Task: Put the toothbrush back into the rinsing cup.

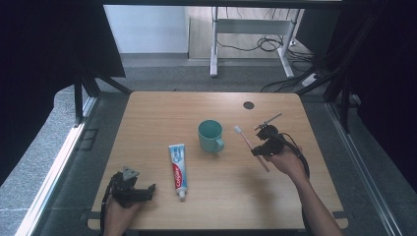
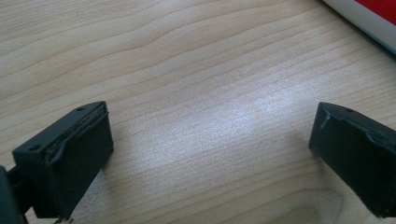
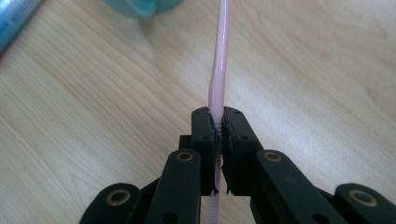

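Note:
A pink toothbrush (image 1: 251, 143) with a white head is pinched in my right gripper (image 1: 256, 150), to the right of a teal mug (image 1: 210, 135). In the right gripper view the jaws press on the pink handle (image 3: 218, 84), which runs up toward the mug (image 3: 140, 6). A white, blue and red toothpaste tube (image 1: 178, 169) lies flat left of the mug. My left gripper (image 1: 150, 189) rests near the table's front left corner, open, with bare wood between its jaws (image 2: 210, 144); the tube's edge (image 2: 369, 18) shows beyond it.
The wooden table (image 1: 147, 123) has a dark round hole (image 1: 249, 104) near its far edge. Grey floor surrounds it, with a desk frame and cables (image 1: 265, 44) at the back and dark curtains on both sides.

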{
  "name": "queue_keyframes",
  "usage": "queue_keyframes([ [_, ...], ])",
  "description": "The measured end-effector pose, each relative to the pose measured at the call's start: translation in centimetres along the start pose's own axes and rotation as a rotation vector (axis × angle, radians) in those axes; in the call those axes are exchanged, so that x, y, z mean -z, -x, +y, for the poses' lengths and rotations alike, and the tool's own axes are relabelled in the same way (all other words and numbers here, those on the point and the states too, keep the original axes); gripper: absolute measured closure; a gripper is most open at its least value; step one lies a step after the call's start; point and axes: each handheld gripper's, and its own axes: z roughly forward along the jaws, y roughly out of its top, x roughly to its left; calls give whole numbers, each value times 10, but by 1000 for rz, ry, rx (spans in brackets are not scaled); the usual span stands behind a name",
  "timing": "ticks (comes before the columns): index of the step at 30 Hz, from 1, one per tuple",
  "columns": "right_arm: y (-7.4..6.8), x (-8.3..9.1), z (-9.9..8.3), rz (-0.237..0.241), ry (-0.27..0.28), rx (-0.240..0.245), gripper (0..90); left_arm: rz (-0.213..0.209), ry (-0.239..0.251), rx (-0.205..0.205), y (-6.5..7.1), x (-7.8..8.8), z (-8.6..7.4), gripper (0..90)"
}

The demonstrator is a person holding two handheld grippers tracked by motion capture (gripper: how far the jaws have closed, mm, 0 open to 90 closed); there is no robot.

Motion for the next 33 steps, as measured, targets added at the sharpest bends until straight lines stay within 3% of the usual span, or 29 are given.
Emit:
queue_keyframes([
  [17, -3, 8, -1, -22, 245, 23, 836, 0, 0, 0, 0, 0, 0, 0],
  [33, -14, 12, 16, 19, 431, 50, 837, 0, 1, 1, 0, 0, 0, 0],
])
